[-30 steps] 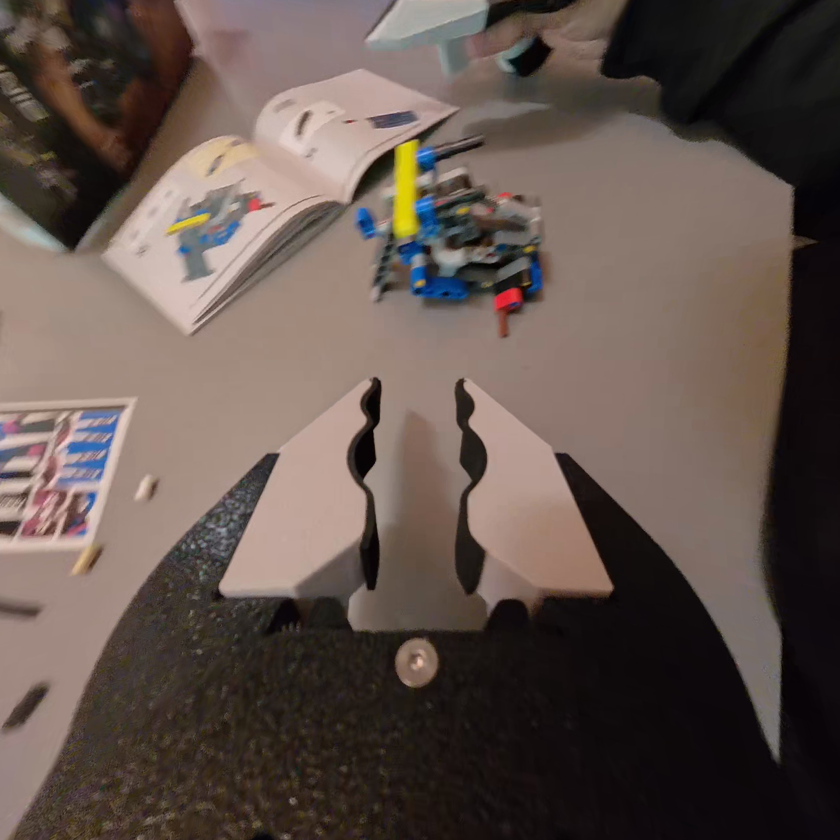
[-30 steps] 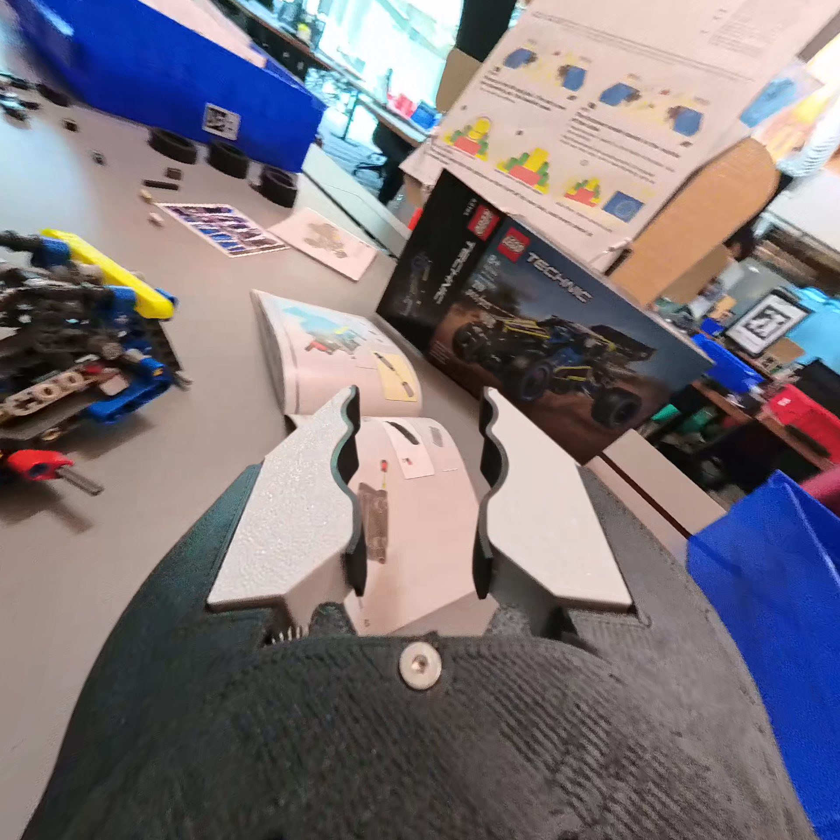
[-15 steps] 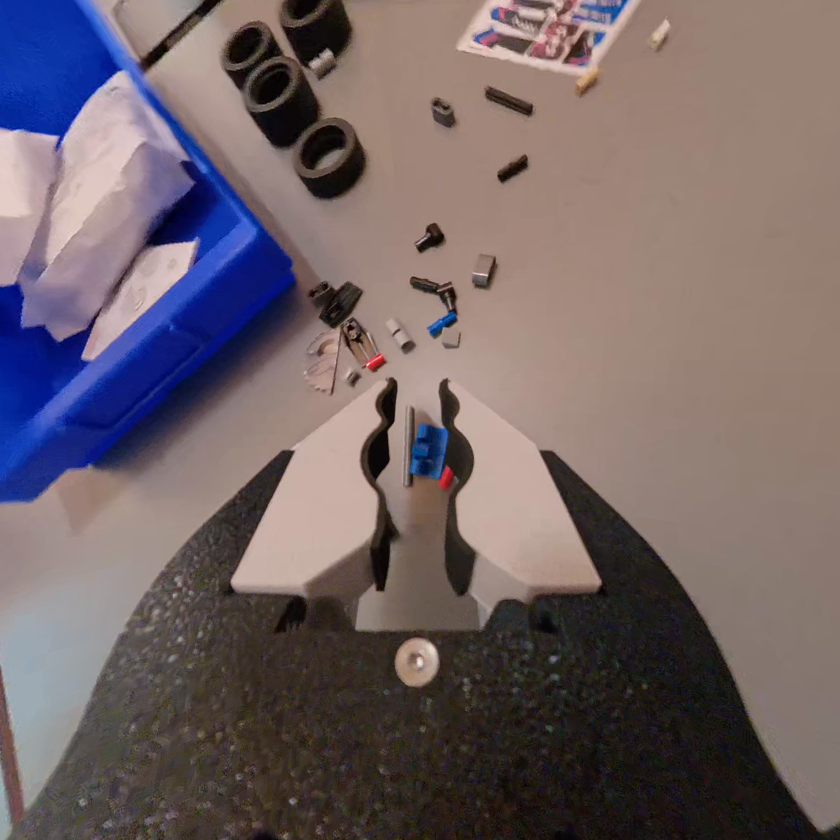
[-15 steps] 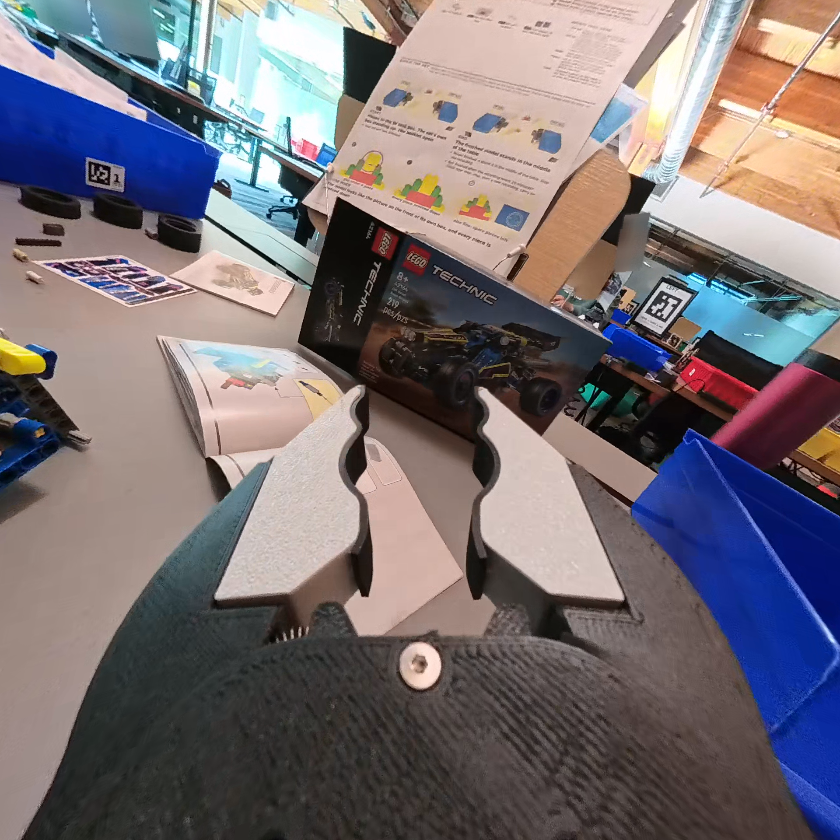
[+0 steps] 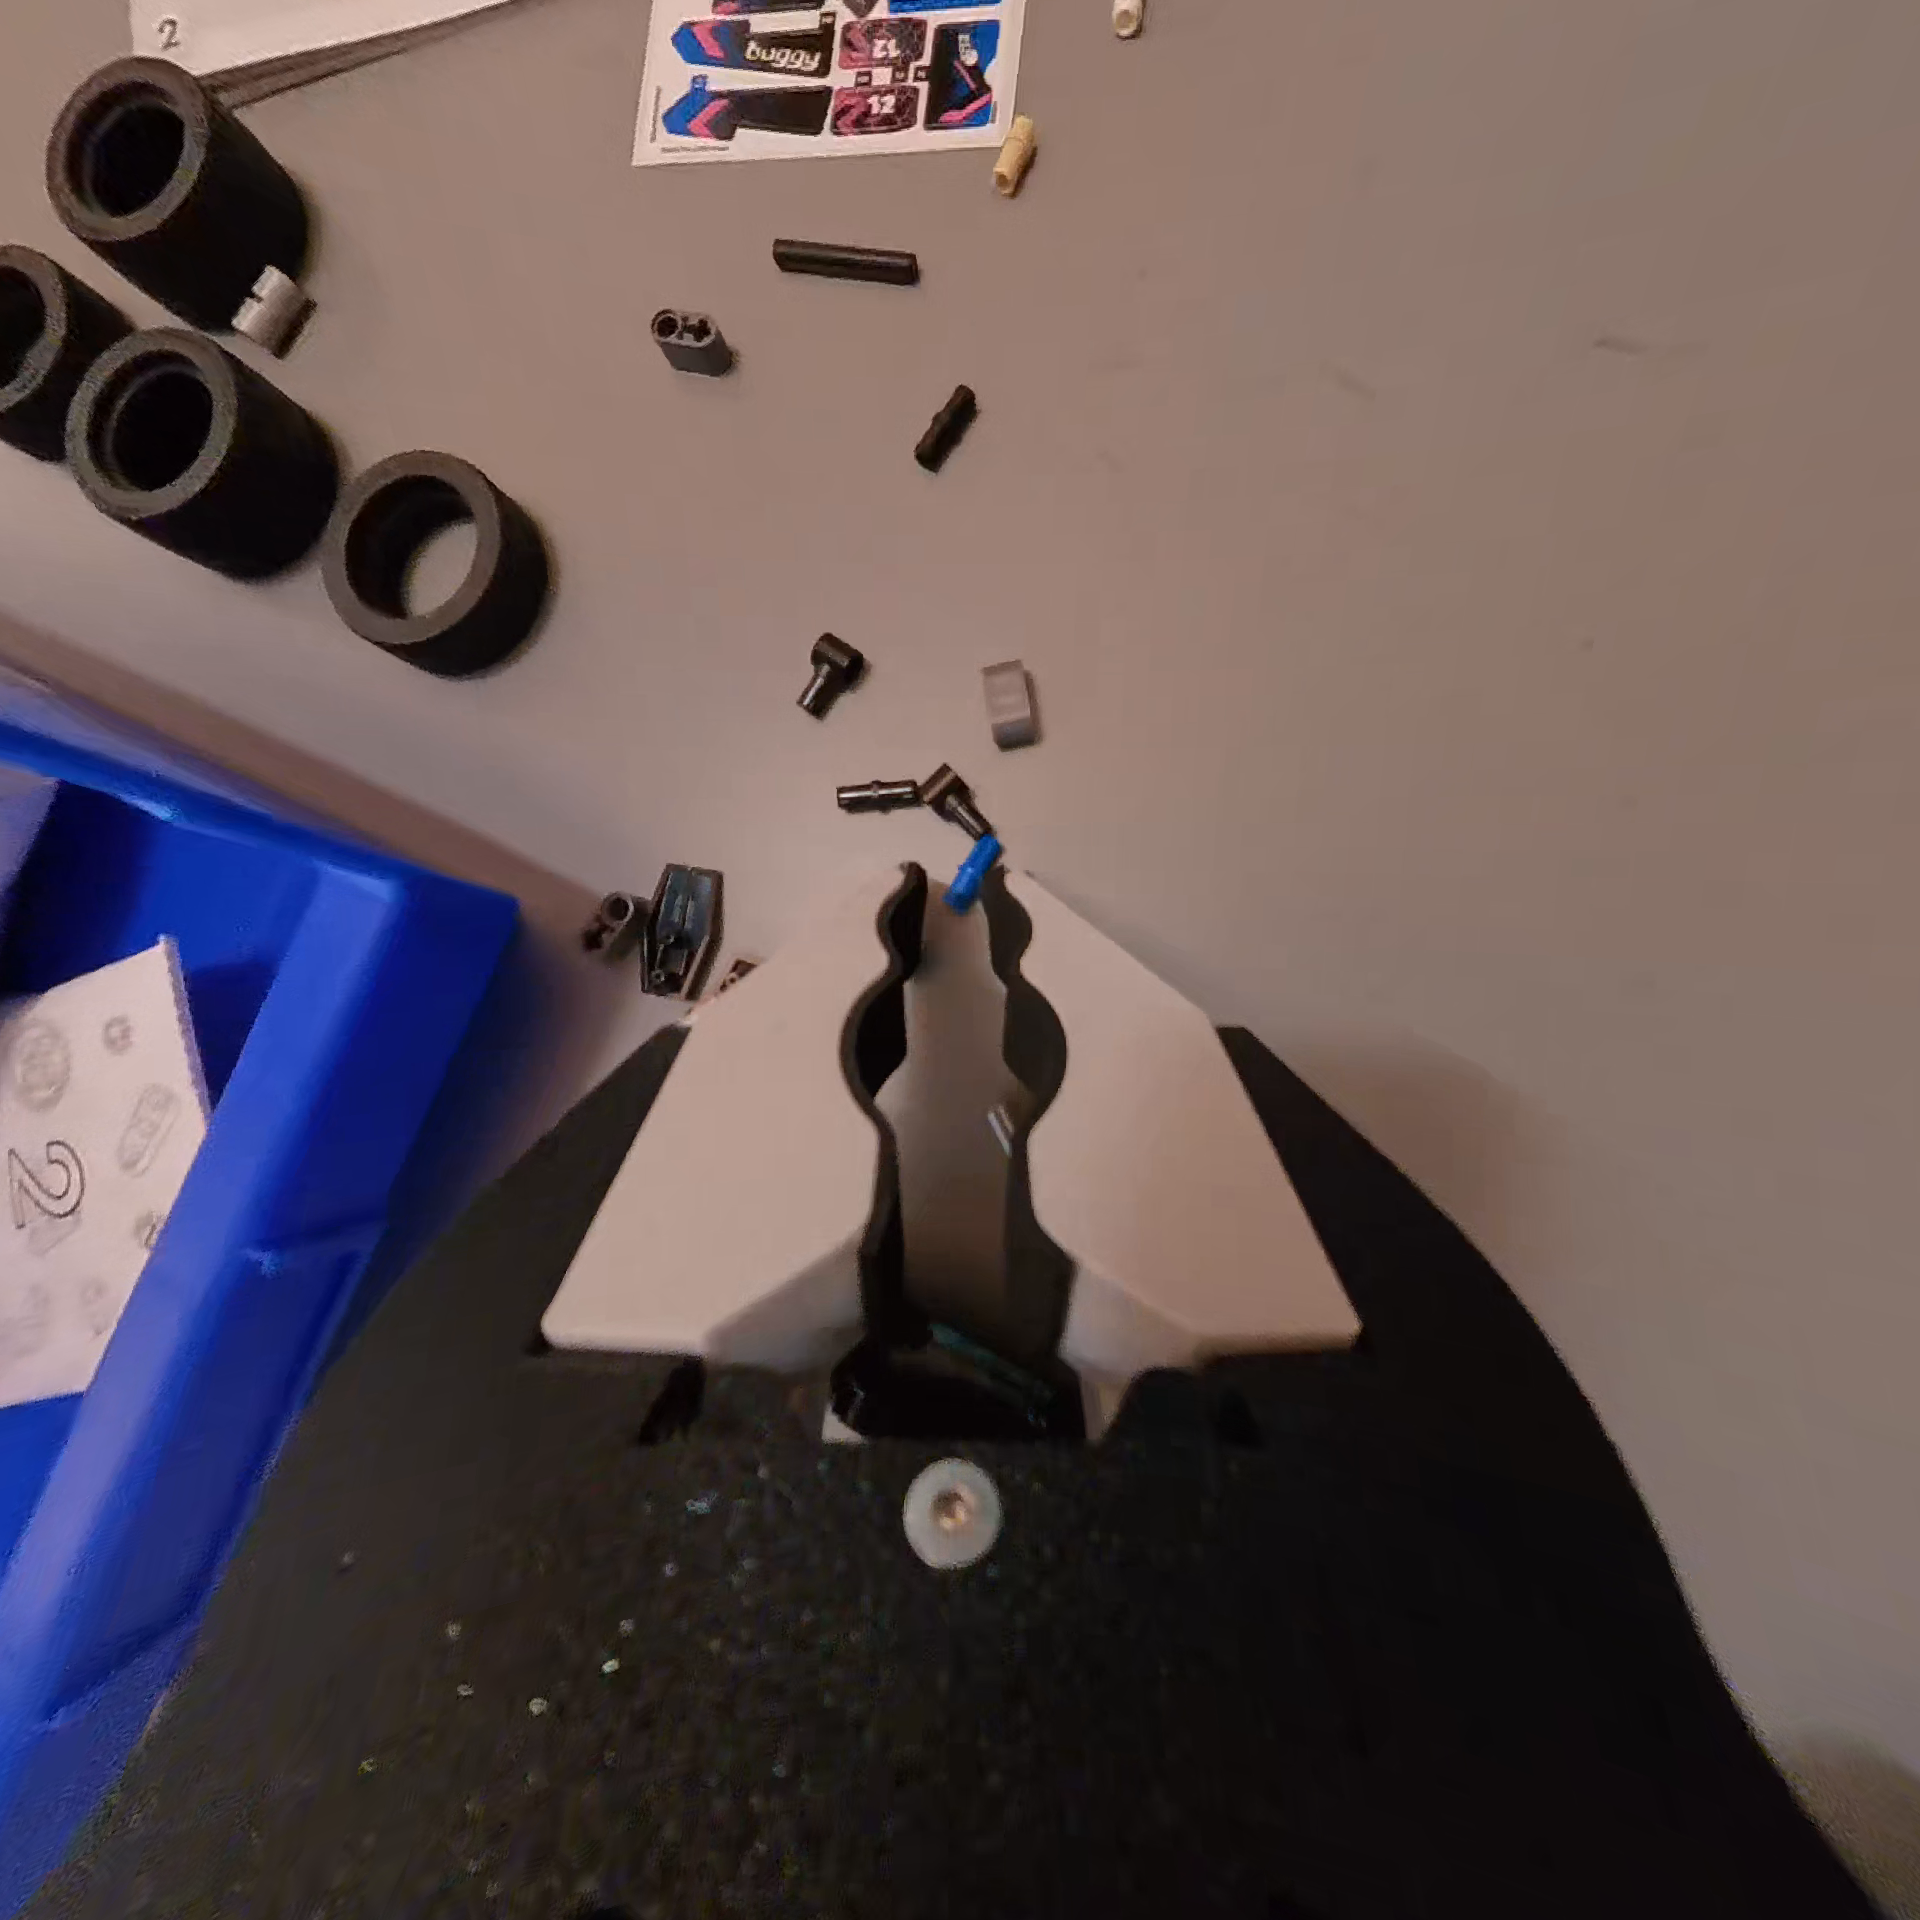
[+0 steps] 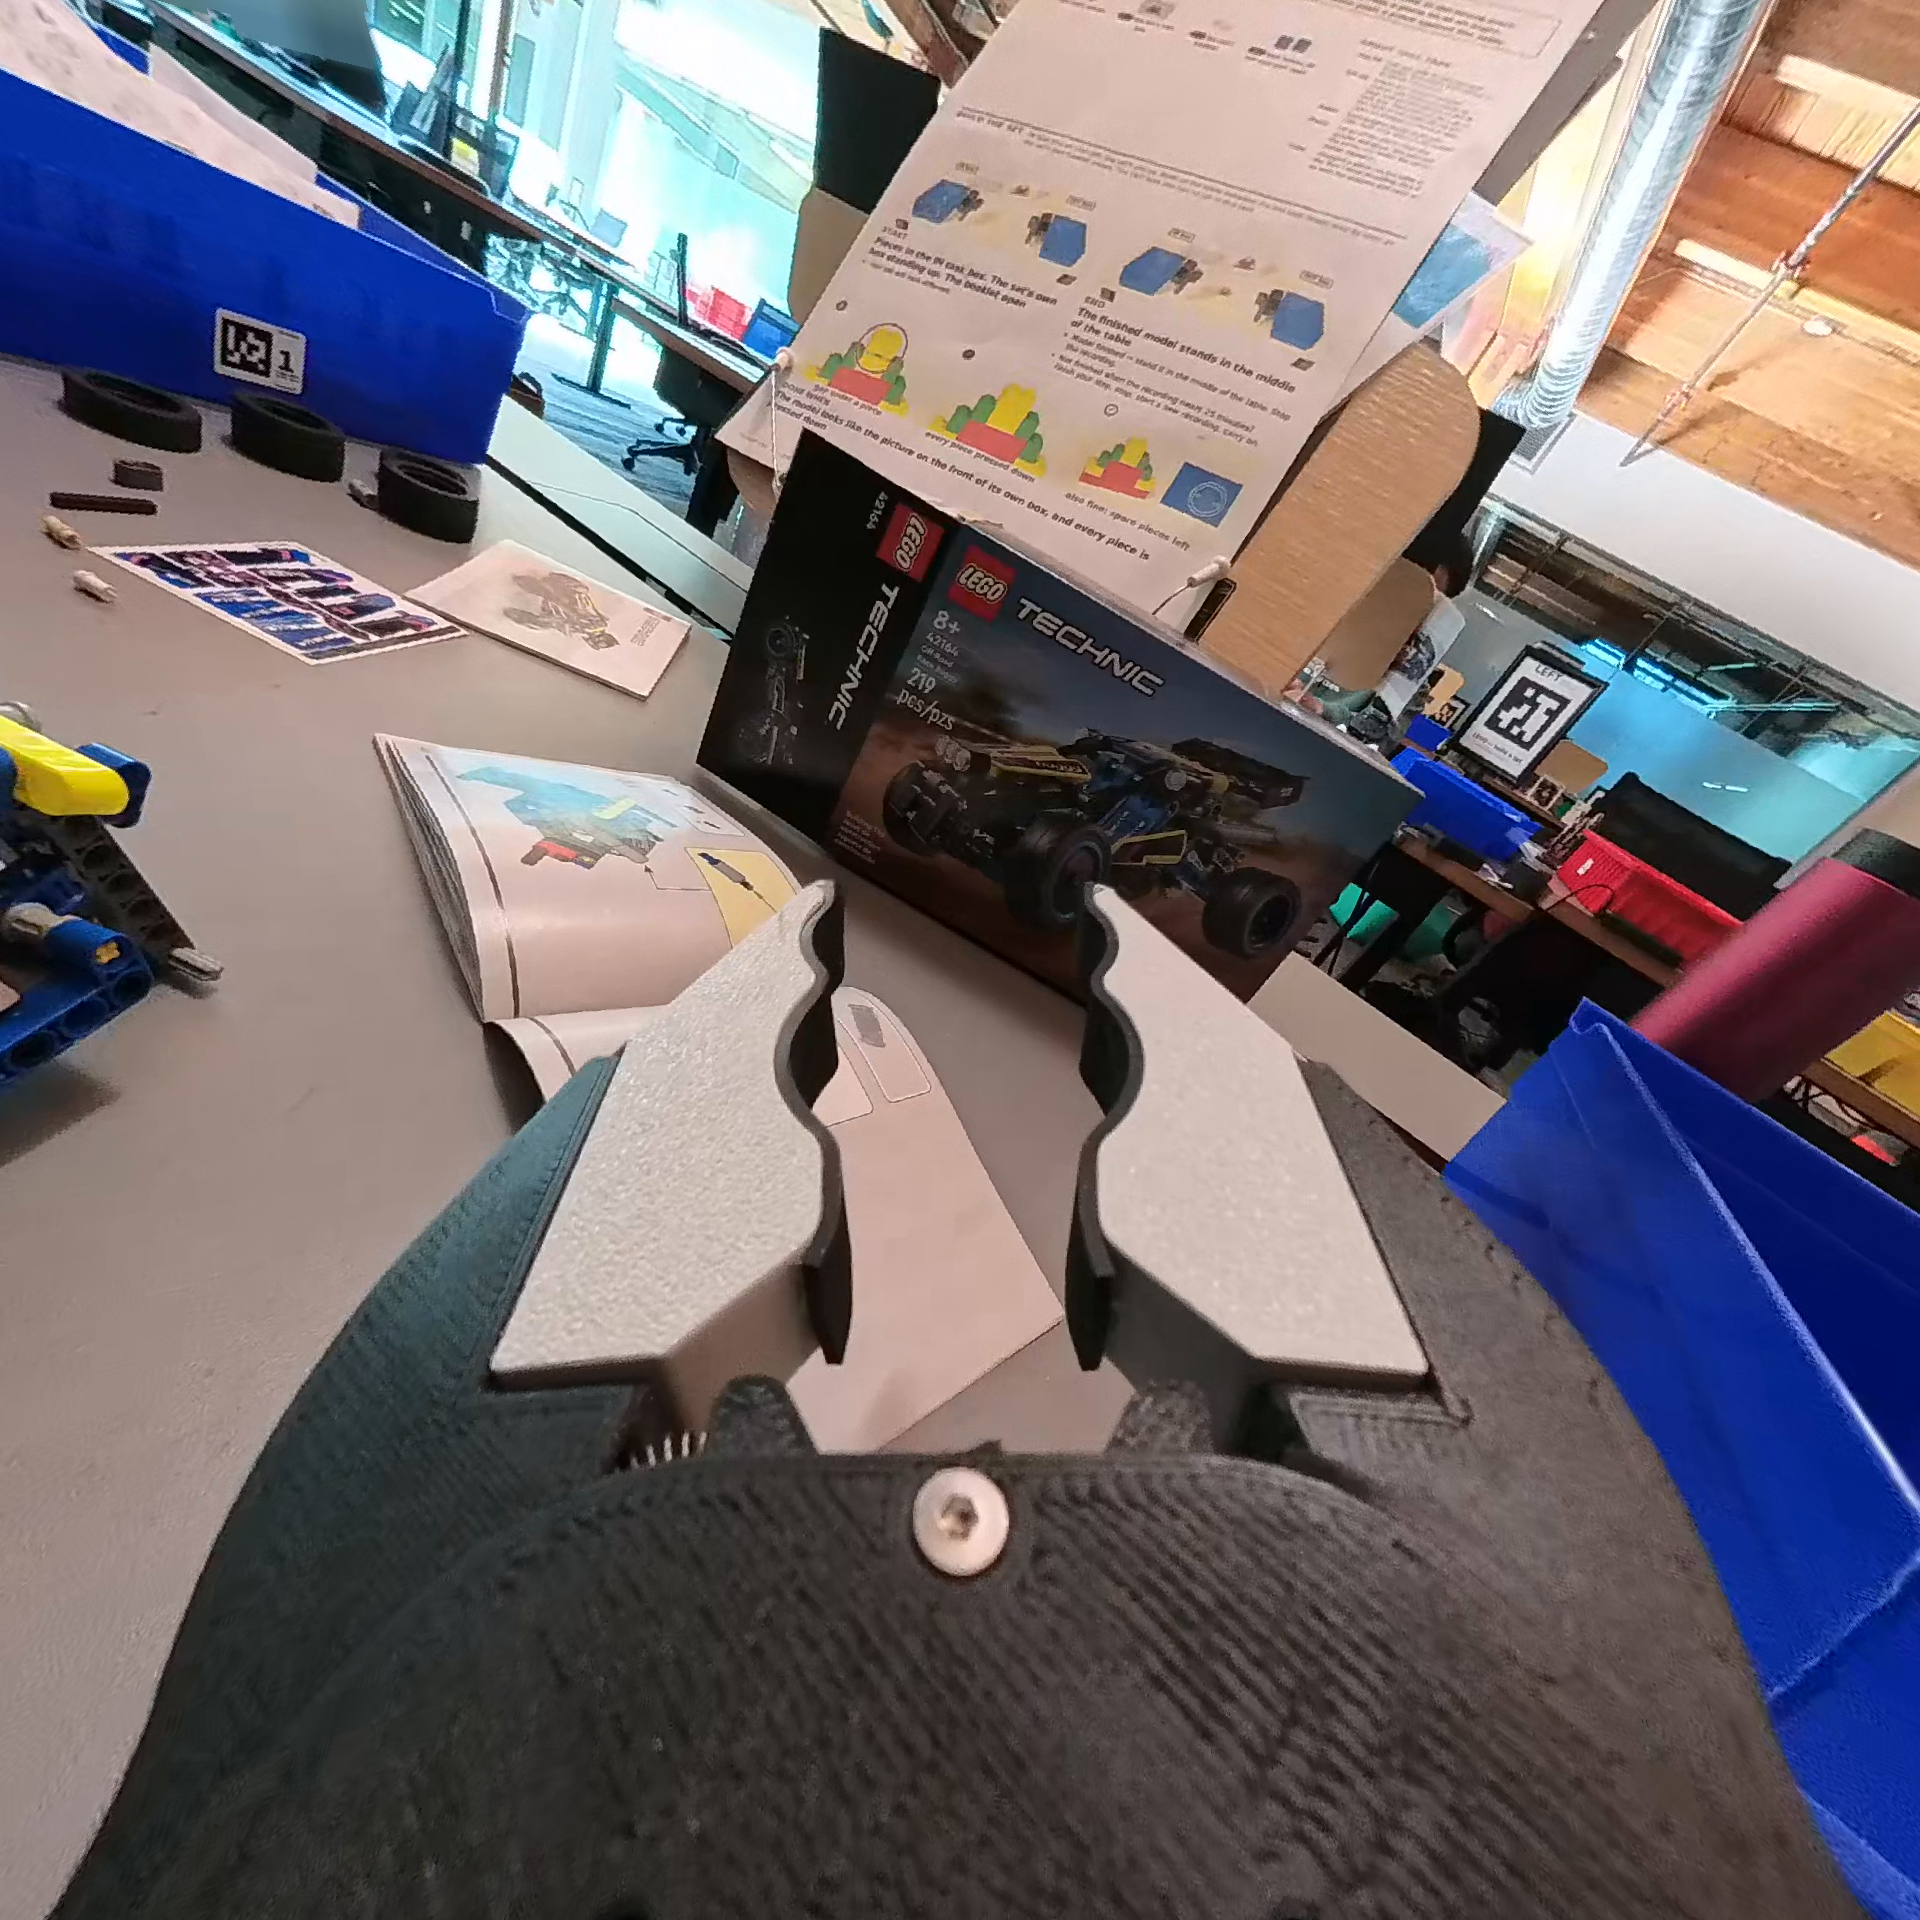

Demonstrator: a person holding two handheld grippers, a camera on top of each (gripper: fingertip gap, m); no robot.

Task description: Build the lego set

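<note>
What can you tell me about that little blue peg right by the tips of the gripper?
The little blue peg is a small, bright blue piece that looks like plastic, shaped like a short rod. It lies slanted on the grey table, just at the tips of the left gripper, close beside one finger. Whether that finger touches it is unclear. A black elbow-shaped piece lies right at its far end.

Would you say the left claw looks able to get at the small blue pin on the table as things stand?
Probably yes: the blue pin lies on the grey table right at the left claw tips, nothing covering it, though the jaws stand narrowly apart.
</note>
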